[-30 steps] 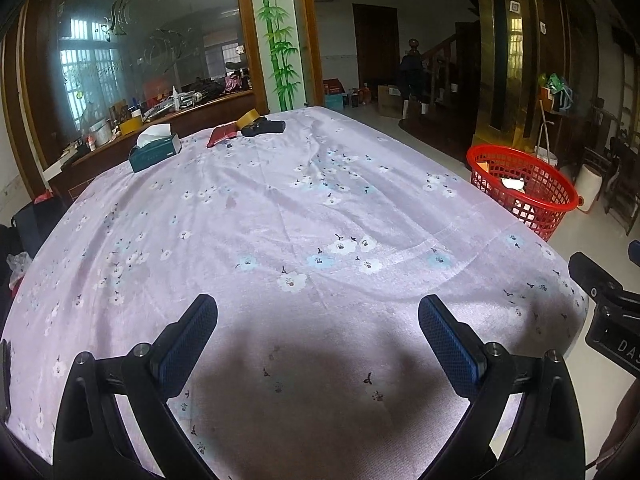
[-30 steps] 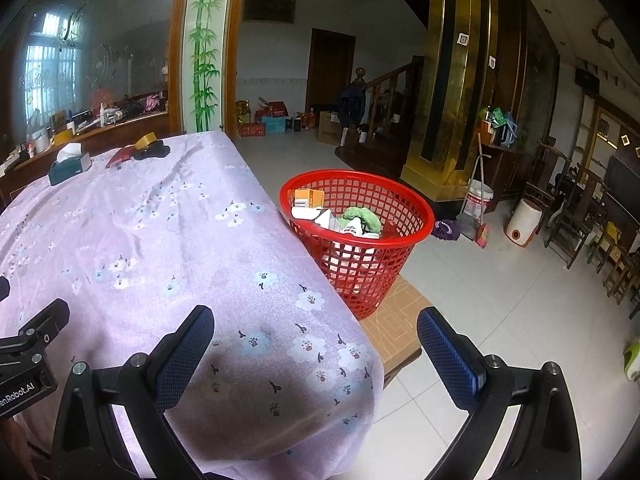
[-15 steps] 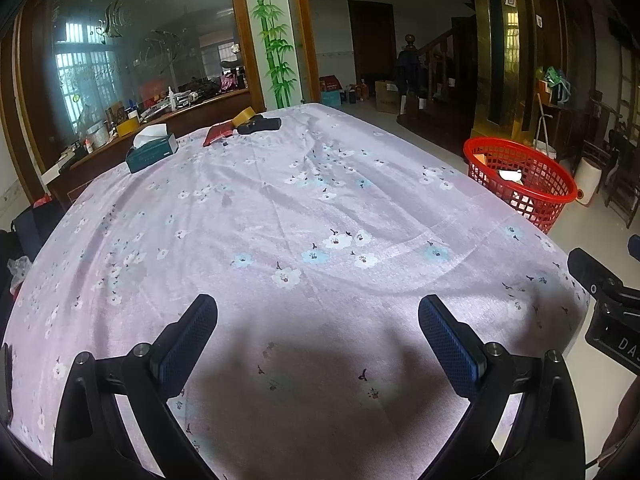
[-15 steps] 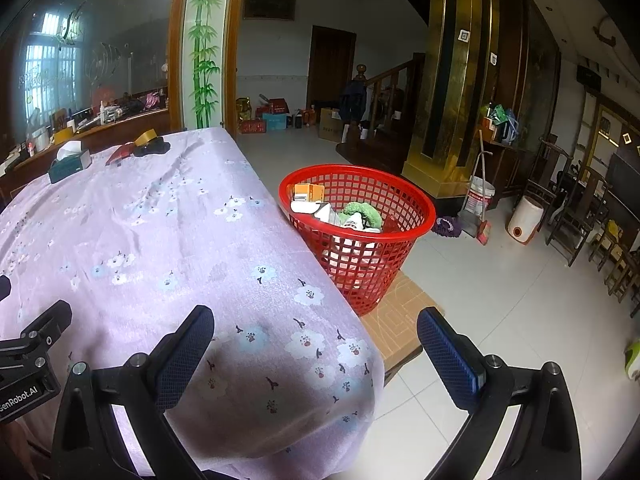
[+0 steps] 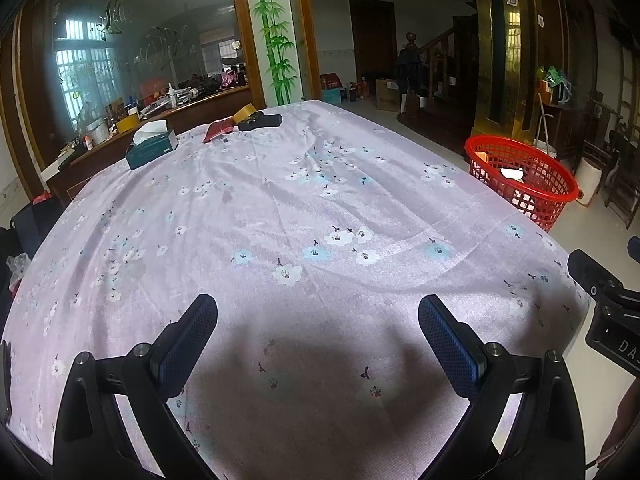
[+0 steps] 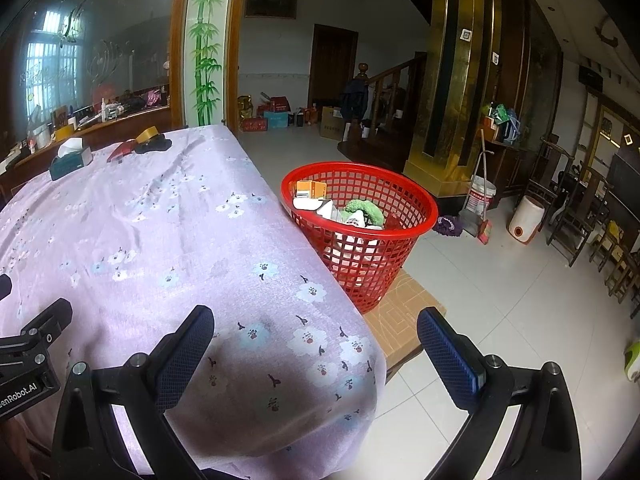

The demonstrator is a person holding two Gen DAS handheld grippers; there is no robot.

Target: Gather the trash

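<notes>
A red mesh basket stands on the floor by the table's right edge and holds an orange box, white scraps and a green cloth. It also shows in the left wrist view. The table wears a lilac floral cloth. My left gripper is open and empty over the near part of the table. My right gripper is open and empty over the table's near right corner, short of the basket.
At the far end of the table lie a teal tissue box, a dark red pouch, a roll of tape and a black item. A cardboard sheet lies under the basket. Chairs stand at the right.
Both grippers have drawn back slightly toward the near edge of the table. Both stay open and empty.
</notes>
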